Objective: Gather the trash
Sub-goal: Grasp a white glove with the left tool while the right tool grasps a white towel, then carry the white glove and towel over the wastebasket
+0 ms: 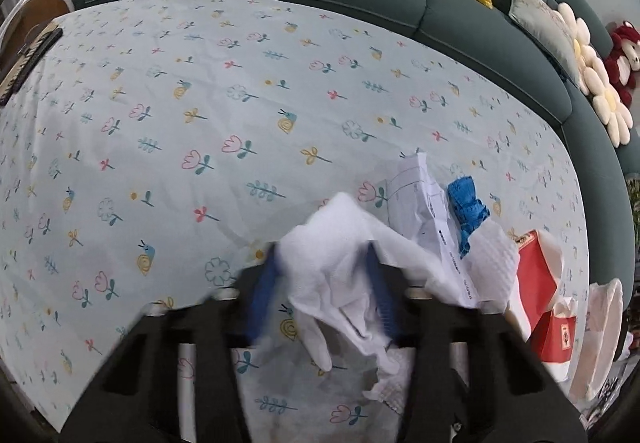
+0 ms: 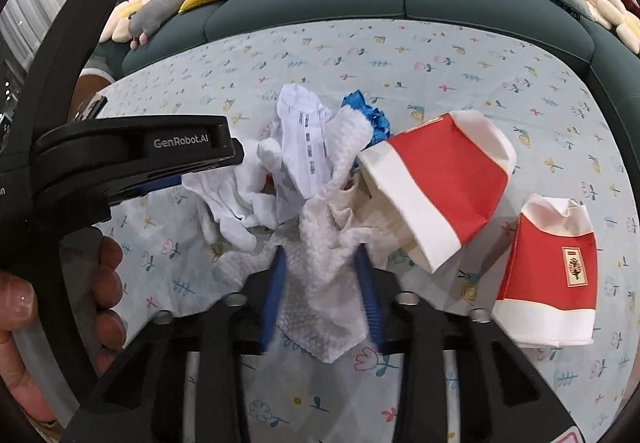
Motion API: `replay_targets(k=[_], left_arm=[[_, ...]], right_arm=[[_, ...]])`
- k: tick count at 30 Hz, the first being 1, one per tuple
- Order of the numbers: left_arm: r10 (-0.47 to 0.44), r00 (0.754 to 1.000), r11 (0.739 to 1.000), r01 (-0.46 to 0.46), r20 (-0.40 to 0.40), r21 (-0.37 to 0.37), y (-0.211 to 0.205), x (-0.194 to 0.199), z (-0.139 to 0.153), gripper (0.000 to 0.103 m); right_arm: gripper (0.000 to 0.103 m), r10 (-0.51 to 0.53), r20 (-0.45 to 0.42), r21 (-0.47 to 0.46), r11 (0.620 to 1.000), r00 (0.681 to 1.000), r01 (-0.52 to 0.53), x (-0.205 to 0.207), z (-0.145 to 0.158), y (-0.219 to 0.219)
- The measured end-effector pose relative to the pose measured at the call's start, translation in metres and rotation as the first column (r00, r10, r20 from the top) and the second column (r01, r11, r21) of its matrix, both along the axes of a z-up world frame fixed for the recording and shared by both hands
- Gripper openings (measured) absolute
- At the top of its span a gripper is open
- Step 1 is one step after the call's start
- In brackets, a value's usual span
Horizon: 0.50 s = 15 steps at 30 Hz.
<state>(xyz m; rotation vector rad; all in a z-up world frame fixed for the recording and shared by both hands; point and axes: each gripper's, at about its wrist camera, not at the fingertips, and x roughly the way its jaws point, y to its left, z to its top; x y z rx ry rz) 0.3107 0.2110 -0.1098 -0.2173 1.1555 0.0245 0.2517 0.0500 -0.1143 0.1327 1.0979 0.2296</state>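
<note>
Left gripper clamps white cotton glove; right gripper clamps dimpled white paper towel, just left of tipped red-and-white paper cup, rt nearer.

Left gripper: fingers closed on white glove. Right gripper: fingers closed on textured paper towel, directly ahead of the wrist

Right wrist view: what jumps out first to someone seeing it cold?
Two red-and-white paper bags, one tipped open mid-table, one at its right. Left of them a white heap: the right tongs pinch a textured paper towel, the left tongs a white glove.
</note>
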Motion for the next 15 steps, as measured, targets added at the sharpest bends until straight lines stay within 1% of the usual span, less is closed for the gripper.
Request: replay_targets(k=[1,3,4,8,11,15], left_arm=[[-0.007,1.0,1.0,0.007,0.001,0.007,-0.001,-0.001,0.0,0.024],[-0.016,1.0,1.0,0.016,0.013,0.017,-0.003,-0.005,0.004,0.017],[-0.02,1.0,1.0,0.02,0.017,0.023,-0.004,-0.007,0.005,0.017],[-0.038,0.998,0.998,0.035,0.049,0.055,-0.008,-0.021,0.022,0.014],[-0.044,0.996,0.998,0.04,0.081,0.047,-0.011,-0.037,0.042,0.014],[-0.056,0.991,0.998,0.053,0.122,0.031,-0.021,-0.059,0.071,0.014]], right_arm=[[0.017,-0.001,-0.003,0.006,1.0,1.0,0.001,-0.001,0.0,-0.001],[0.01,-0.005,-0.004,0.018,1.0,1.0,0.005,-0.004,0.001,-0.002],[0.009,-0.006,-0.002,0.022,1.0,1.0,0.006,-0.005,0.003,-0.004],[0.008,-0.014,0.02,0.039,0.999,1.0,0.013,-0.02,0.017,-0.014],[0.007,-0.026,0.046,0.054,0.998,0.999,0.023,-0.033,0.032,-0.021],[0.007,-0.048,0.103,0.069,0.997,0.994,0.041,-0.053,0.063,-0.037]])
